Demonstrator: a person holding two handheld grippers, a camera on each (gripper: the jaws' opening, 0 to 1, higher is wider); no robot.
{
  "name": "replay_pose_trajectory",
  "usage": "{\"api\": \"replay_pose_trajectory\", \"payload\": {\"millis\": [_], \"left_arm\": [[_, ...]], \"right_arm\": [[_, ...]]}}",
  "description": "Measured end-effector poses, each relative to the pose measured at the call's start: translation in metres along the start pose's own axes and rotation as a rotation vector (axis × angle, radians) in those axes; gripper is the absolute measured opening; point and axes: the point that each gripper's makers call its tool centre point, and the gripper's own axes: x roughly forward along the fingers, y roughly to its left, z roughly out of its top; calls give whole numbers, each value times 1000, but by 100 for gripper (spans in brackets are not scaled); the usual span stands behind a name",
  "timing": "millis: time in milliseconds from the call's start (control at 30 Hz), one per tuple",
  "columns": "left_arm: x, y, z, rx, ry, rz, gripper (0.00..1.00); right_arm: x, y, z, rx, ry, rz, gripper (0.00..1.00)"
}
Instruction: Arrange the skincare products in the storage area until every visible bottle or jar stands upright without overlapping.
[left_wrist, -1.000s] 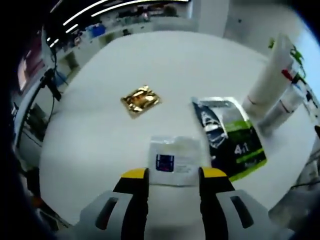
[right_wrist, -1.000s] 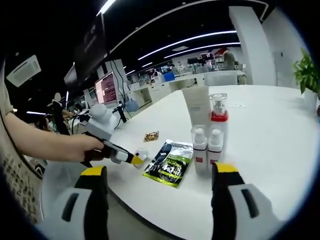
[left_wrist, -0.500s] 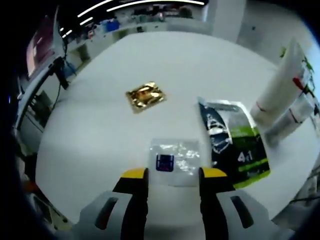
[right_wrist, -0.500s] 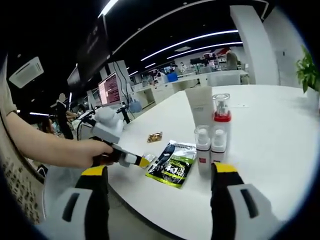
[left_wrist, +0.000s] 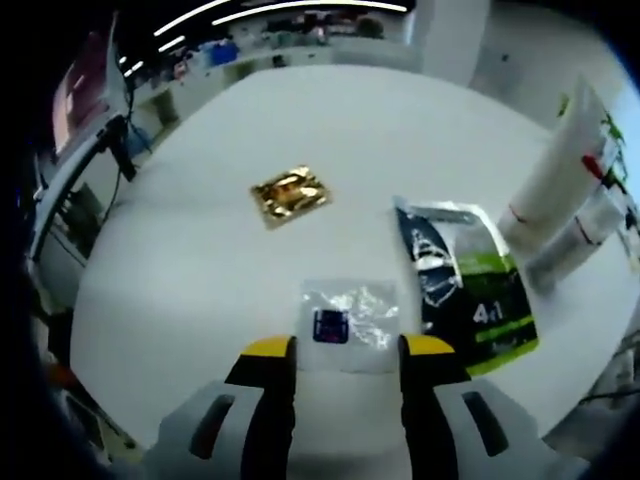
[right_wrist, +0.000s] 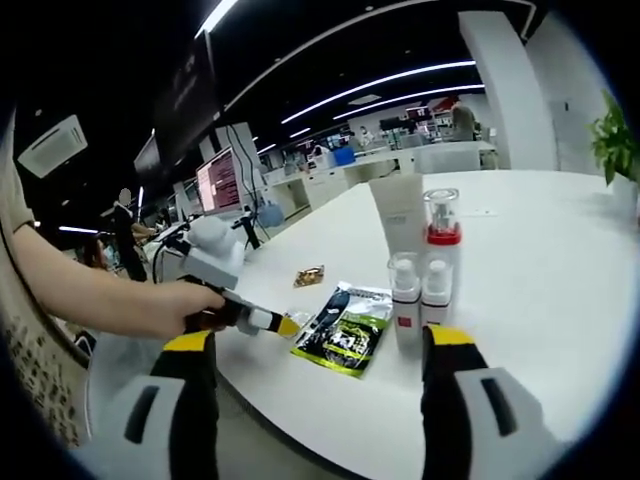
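The step in hand seems to be the pick-up of a flat clear sachet (left_wrist: 348, 322) that lies on the white table (left_wrist: 200, 250). The left gripper (left_wrist: 340, 352) is held low over the table edge with its fingers apart, and the sachet lies just ahead of the yellow tips, between their lines, not yet clamped. For the next move the gripper would probably have to be pushed forward a little and lowered, so that the thin sachet can be caught by its near edge; a flat packet is judged hard to lift from a smooth table. A dark green pouch (left_wrist: 465, 285) lies just right of the sachet, and a gold sachet (left_wrist: 289, 196) lies further away. The right gripper (right_wrist: 318, 350) is held back from the table with fingers wide apart, and the upright bottles (right_wrist: 421, 290) and a tube (right_wrist: 398, 212) are seen standing close together.
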Motion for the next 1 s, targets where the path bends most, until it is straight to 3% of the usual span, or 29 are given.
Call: {"api": "replay_pose_trajectory", "payload": {"millis": [200, 633, 800, 1000], "left_arm": [[-8, -4, 7, 54, -49, -37, 41], [-25, 14, 9, 122, -76, -91, 51], [-33, 13, 11, 163, -77, -184, 57], [-45, 17, 12, 206, -124, -227, 65]], "right_arm": [[0, -1, 0, 2, 3, -8, 85], [-1, -6, 0, 6, 3, -43, 85], [0, -8, -1, -2, 11, -52, 85], [0, -10, -3, -2, 18, -64, 85]]}}
